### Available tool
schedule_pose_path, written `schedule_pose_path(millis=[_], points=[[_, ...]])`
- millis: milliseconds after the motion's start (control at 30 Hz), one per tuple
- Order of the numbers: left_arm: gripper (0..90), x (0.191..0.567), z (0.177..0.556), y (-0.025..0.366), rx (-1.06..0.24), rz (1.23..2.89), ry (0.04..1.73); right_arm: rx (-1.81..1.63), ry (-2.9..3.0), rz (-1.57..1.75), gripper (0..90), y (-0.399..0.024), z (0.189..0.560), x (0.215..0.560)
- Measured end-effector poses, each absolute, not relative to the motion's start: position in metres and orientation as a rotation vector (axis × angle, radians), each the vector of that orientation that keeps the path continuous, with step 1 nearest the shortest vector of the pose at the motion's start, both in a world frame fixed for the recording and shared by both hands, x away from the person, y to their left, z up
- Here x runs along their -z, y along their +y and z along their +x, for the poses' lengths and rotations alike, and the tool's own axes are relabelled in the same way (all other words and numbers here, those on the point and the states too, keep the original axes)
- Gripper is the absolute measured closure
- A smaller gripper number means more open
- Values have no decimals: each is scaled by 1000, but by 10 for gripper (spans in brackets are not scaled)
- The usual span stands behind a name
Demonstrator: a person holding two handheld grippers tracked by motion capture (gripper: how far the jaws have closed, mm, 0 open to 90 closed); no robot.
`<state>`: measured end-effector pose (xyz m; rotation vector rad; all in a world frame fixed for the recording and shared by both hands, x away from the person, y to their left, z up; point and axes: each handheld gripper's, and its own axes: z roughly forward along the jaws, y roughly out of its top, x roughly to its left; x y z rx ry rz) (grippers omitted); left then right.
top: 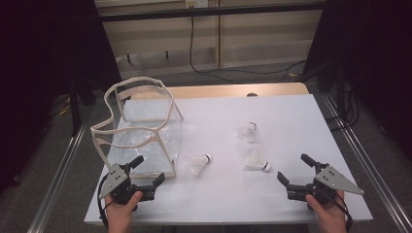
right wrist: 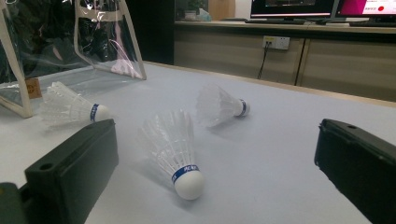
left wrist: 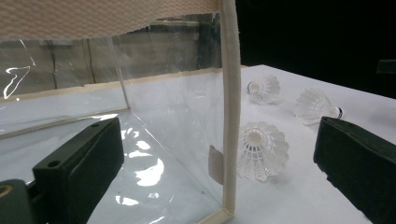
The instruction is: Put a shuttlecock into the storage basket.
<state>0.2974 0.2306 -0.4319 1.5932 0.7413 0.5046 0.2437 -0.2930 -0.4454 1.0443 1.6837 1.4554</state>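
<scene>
Right gripper (top: 295, 173) hangs spread and empty; the nearest shuttlecock (top: 256, 161) lies just ahead between its jaw lines, cork (right wrist: 189, 183) toward it, probably axis slightly skewed. Left gripper (top: 149, 171), also spread, faces the clear bag (top: 138, 128).

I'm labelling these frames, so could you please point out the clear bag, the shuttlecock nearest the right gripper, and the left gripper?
clear bag (top: 167, 99): high view, on its cream rim.
shuttlecock nearest the right gripper (right wrist: 175, 140): right gripper view, on its feather skirt.
left gripper (top: 148, 171): high view, midway between its fingertips.
</scene>
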Motion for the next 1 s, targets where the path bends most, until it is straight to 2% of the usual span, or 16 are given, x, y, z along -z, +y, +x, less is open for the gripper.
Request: schedule_pose_path(millis=[1000], points=[[13,429,294,206,-403,1620,674,-1457,1682,1051,0,-294,244,445]])
